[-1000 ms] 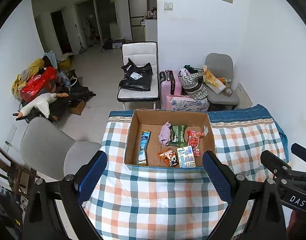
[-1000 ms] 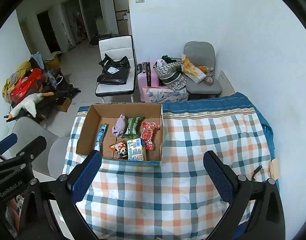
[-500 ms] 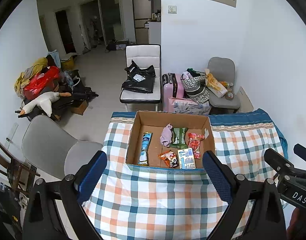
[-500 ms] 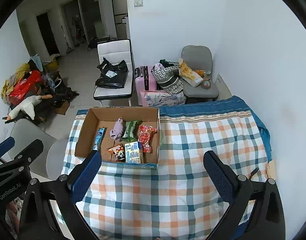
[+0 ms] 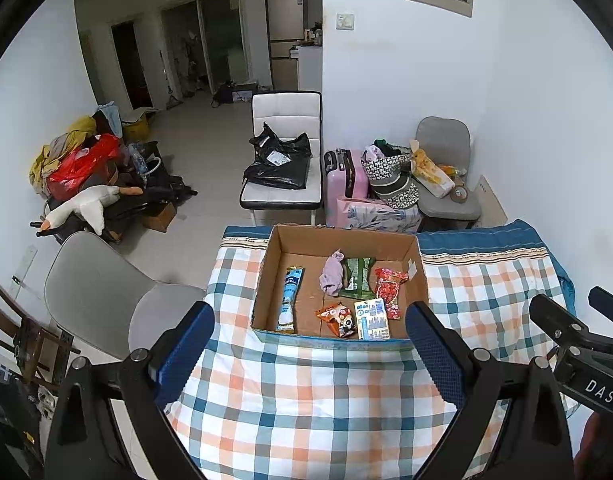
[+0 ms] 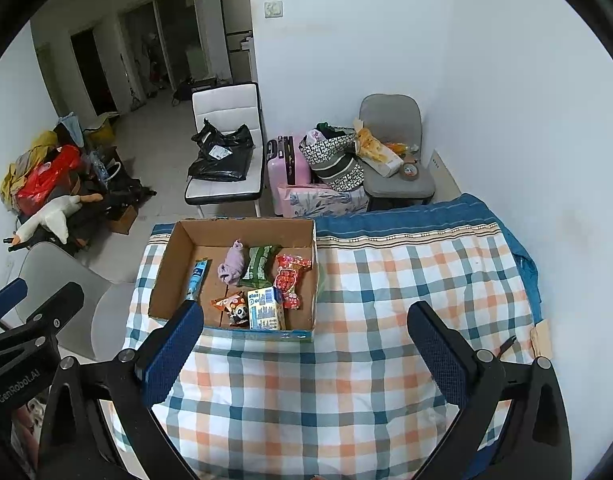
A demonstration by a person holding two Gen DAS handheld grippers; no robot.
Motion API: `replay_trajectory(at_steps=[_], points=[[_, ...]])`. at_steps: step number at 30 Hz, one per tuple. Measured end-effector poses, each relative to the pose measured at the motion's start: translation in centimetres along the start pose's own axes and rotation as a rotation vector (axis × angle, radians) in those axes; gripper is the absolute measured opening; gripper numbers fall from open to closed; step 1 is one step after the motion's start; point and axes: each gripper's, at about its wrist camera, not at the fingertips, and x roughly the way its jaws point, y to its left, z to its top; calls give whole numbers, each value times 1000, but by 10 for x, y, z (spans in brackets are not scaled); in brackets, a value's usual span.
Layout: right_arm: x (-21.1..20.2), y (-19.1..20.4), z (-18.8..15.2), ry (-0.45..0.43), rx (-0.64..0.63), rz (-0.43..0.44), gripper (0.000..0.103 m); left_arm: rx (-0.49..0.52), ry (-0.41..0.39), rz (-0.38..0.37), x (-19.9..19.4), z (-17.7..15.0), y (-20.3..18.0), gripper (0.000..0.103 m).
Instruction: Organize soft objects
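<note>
Hovered with left gripper [image 5: 310,344] and right gripper [image 6: 306,340] both spread and empty above the cardboard box [image 5: 266,280] holding the lilac cloth [image 5: 332,272], risking snagging neighbouring packets.

left gripper [image 5: 309,344]: black frame | blue textured pads | silver screws | "DAS" marking, possibly partial

Bare checked cloth [image 6: 386,300] lies right of the box [image 6: 162,276].
</note>
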Motion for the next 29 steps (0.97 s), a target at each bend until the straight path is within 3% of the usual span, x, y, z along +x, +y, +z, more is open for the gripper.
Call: replay_trajectory(at_steps=[29], points=[[5,5,4,14,2,-5,103,-9,16,1,5,-2,-1,98]])
